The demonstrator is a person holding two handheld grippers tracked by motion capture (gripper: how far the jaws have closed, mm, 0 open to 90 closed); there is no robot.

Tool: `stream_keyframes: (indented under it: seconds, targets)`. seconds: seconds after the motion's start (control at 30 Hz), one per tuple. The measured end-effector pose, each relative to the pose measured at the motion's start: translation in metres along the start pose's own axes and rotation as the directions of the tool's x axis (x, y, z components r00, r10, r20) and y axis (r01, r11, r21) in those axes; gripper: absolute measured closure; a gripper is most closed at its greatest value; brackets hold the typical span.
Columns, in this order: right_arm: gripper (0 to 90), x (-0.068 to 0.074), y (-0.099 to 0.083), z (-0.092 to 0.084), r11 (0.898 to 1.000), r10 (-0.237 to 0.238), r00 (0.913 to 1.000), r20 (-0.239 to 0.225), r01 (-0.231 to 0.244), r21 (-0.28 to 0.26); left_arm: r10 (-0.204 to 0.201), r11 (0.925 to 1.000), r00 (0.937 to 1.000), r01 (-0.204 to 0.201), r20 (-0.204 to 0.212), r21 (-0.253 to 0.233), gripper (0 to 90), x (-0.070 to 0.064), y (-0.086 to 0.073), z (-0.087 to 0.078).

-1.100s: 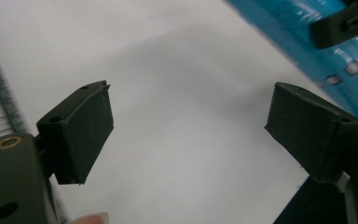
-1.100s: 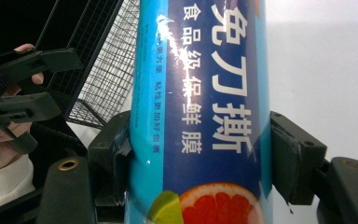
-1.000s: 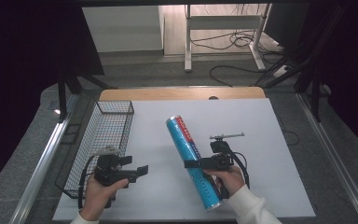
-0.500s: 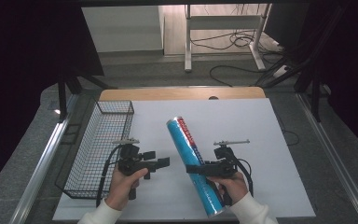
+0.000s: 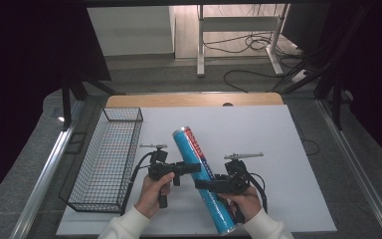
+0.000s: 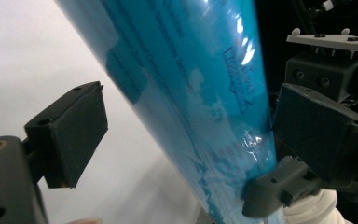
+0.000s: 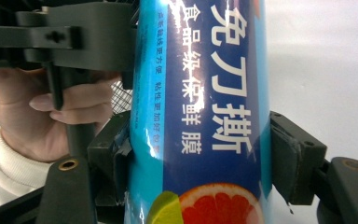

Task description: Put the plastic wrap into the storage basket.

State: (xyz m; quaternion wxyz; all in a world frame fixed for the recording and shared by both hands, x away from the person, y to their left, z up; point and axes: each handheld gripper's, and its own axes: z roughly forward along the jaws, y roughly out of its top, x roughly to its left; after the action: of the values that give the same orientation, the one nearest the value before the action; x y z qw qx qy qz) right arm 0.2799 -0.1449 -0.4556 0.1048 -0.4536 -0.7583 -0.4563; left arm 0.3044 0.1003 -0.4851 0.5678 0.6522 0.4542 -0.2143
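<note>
On the white counter [image 5: 258, 134], we pinch the blue tube [image 5: 199, 169] tight in our right gripper [image 5: 205, 185]. Our left gripper [image 5: 191, 167] sits around the tube too, its jaws spread wide after just moving, one pad clear of it.

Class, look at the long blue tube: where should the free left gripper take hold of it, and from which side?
Probably mid-length on the blue tube, just above the right gripper's grip, coming from the basket side. The tube is round, long and tilted, so the left gripper should close across its width.
</note>
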Motion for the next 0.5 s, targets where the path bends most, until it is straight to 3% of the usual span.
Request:
stream_keyframes:
  seconds: [0.23,0.5]
  targets:
    - [32.2,0.006,-0.001,0.006,1.000,-0.018,0.9998,-0.007,0.017,-0.007,-0.010,0.9995,0.9971,0.008,0.075,0.030,16.3,0.001,-0.003,0.010]
    - [31.9,0.011,-0.002,0.012,0.999,-0.053,0.9985,0.012,0.054,-0.004,-0.026,0.9995,0.9966,0.025,0.079,0.020,27.3,0.004,-0.003,0.005]
